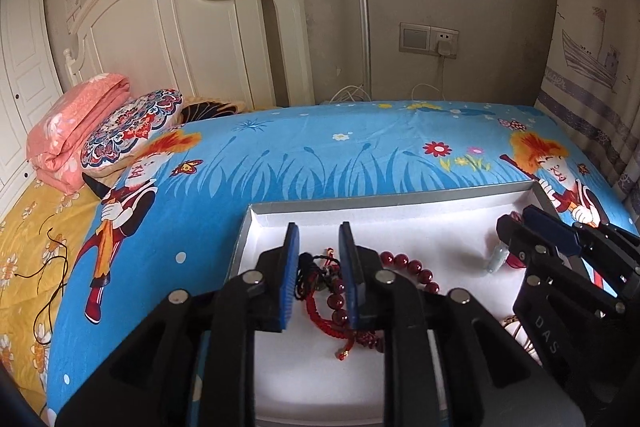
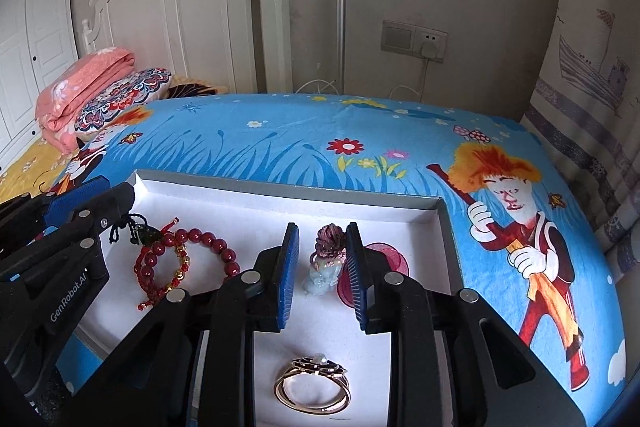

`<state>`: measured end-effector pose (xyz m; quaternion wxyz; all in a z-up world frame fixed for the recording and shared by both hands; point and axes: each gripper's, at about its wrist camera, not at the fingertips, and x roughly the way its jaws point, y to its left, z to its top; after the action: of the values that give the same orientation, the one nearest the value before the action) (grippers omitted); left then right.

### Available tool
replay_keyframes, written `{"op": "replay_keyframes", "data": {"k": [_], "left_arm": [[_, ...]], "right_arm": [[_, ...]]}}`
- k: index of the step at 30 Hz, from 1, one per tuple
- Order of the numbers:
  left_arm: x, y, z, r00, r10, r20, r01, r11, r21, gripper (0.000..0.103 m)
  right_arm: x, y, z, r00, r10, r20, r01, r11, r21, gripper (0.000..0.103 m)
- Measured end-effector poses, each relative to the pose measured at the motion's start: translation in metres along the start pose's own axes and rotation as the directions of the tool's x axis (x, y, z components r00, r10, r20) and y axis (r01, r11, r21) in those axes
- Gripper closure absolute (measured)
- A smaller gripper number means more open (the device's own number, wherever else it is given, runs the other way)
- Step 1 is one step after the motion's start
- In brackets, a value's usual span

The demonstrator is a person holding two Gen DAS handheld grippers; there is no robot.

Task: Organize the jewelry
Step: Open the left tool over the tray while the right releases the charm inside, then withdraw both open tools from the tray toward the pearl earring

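Note:
A white-lined tray (image 1: 360,219) (image 2: 280,203) lies on the blue bedsheet and holds jewelry. My left gripper (image 1: 319,239) is open over a red cord bracelet with a black knot (image 1: 320,291) and a dark red bead bracelet (image 1: 412,269); both also show in the right wrist view, the cord bracelet (image 2: 154,267) left of the bead bracelet (image 2: 218,247). My right gripper (image 2: 322,243) is open around a pale blue pendant with a purple knot (image 2: 326,267), not visibly touching it. A red sheer pouch (image 2: 390,255) lies under its right finger. A gold ring (image 2: 314,385) lies below the gripper.
The bed carries a blue cartoon sheet (image 2: 360,151) and a yellow sheet (image 1: 28,247). A folded pink quilt (image 1: 76,131) and patterned pillow (image 1: 132,127) lie by the white headboard (image 1: 180,23). A wall socket with a plugged charger (image 1: 430,41) and a curtain (image 2: 588,107) stand behind.

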<state>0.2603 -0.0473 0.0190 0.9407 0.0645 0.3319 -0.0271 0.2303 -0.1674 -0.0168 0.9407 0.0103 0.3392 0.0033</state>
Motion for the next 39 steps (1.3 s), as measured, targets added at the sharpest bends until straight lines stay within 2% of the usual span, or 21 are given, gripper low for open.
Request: {"op": "replay_keyframes", "data": {"k": [1, 2, 6, 11, 17, 24, 32, 39], "left_arm": [[-0.003, 0.001, -0.001, 1.0, 0.003, 0.014, -0.003, 1.0, -0.002, 0.057], [-0.007, 0.003, -0.003, 1.0, 0.007, 0.028, -0.007, 1.0, -0.003, 0.049], [-0.02, 0.007, -0.007, 0.999, 0.007, 0.049, -0.007, 1.0, 0.013, 0.046], [-0.047, 0.02, -0.016, 0.997, -0.001, 0.077, -0.001, 1.0, 0.029, 0.027], [-0.079, 0.051, -0.034, 0.995, -0.02, 0.094, 0.02, 1.0, -0.007, 0.018], [-0.103, 0.076, -0.075, 0.995, -0.013, 0.099, 0.019, 0.997, -0.068, 0.018], [-0.119, 0.091, -0.135, 0.995, 0.034, 0.095, -0.021, 0.991, -0.13, 0.016], [-0.142, 0.073, -0.187, 0.99, 0.028, 0.14, -0.024, 0.999, -0.029, 0.016]], "right_arm": [[-0.003, -0.001, -0.001, 1.0, 0.005, 0.006, -0.006, 1.0, 0.002, 0.067], [-0.006, -0.001, -0.001, 1.0, 0.012, 0.015, -0.012, 1.0, 0.004, 0.057], [-0.023, 0.001, -0.005, 0.999, 0.023, 0.041, -0.022, 1.0, -0.023, 0.055], [-0.052, 0.004, -0.016, 0.995, 0.064, 0.072, -0.062, 0.998, -0.029, 0.055], [-0.077, -0.001, -0.038, 0.993, 0.072, 0.099, -0.071, 0.997, -0.008, 0.054], [-0.09, -0.008, -0.071, 0.994, 0.07, 0.088, -0.074, 0.997, 0.035, 0.053], [-0.097, -0.009, -0.105, 0.996, 0.042, 0.082, -0.045, 0.998, 0.034, 0.053], [-0.1, -0.007, -0.108, 0.994, 0.015, 0.106, -0.019, 0.999, 0.037, 0.052]]}}
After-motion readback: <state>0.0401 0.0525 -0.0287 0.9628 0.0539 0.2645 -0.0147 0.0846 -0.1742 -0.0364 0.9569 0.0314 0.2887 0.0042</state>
